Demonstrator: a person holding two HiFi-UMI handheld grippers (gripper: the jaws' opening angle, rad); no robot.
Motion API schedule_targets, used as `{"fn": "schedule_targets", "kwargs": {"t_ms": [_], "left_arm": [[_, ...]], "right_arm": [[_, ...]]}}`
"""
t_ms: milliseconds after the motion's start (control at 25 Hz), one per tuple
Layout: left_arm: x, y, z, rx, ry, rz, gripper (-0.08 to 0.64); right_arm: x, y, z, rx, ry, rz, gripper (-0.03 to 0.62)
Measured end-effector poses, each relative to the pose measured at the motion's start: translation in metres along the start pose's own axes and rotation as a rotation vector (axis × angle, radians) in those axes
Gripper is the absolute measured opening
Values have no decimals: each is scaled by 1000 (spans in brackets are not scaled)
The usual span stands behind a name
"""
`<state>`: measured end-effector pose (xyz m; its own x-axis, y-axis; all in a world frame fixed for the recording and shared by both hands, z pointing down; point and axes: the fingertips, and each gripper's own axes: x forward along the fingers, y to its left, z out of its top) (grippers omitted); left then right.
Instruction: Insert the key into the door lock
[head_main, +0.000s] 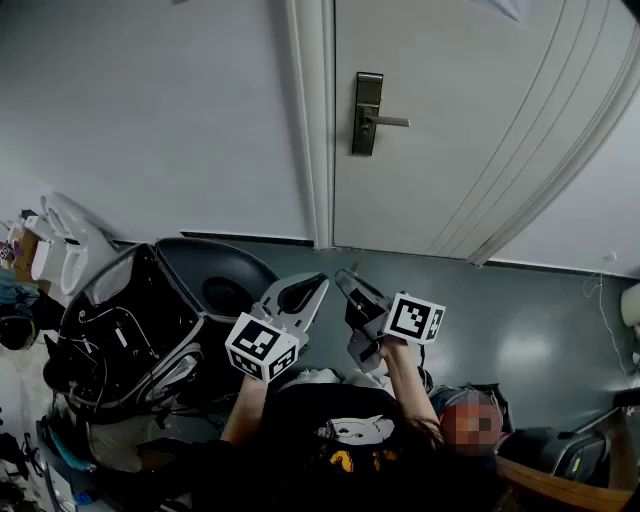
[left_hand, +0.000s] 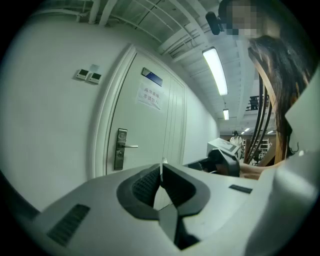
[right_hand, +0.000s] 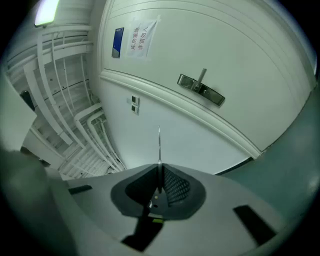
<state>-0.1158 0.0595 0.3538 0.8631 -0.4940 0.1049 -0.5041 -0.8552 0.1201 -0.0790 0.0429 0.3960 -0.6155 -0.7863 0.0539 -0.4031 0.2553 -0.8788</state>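
The grey door (head_main: 470, 150) is closed, with a dark metal lock plate (head_main: 367, 113) and a lever handle (head_main: 392, 121) on it. Both grippers are held low, well short of the door. My right gripper (head_main: 345, 280) is shut on a thin metal key (right_hand: 159, 145), whose blade sticks straight out past the jaws; the lock plate (right_hand: 201, 89) sits far off, up and to the right of the blade. My left gripper (head_main: 316, 285) has its jaws closed together (left_hand: 161, 166), and I see nothing clearly held. In the left gripper view the lock plate (left_hand: 120, 148) is small and distant.
A bulky black object with cables (head_main: 150, 320) stands on the floor at the left, with white bags (head_main: 65, 245) beyond it. A paper notice (left_hand: 149, 95) hangs on the door. Wall switches (left_hand: 87, 75) sit left of the door frame (head_main: 312, 120).
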Motion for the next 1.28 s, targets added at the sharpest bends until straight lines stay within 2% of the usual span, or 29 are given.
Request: {"fn": "schedule_targets", "kwargs": {"t_ms": [160,440,760,880,1040,1280], "left_arm": [[-1,3,2,-3,-6,-9,20],[-4,4,5,-18,-22,-22,20],[4,10,-3,-43,-8,-17,20],[16,18,-6,-49,-2,-3,20],[37,37,-8,-54,14,26,20],[101,72,-1,-83,5,56,20]], "right_arm": [[6,1,2,13,-18,17,21],[6,-4,-5,11,1,-30,21],[9,-9,8,17,-1,-28,21],[12,-20,22,22,-1,-30,21],[28,-31,48,30,6,10,21],[47,-71,102,32,44,-18,21]]}}
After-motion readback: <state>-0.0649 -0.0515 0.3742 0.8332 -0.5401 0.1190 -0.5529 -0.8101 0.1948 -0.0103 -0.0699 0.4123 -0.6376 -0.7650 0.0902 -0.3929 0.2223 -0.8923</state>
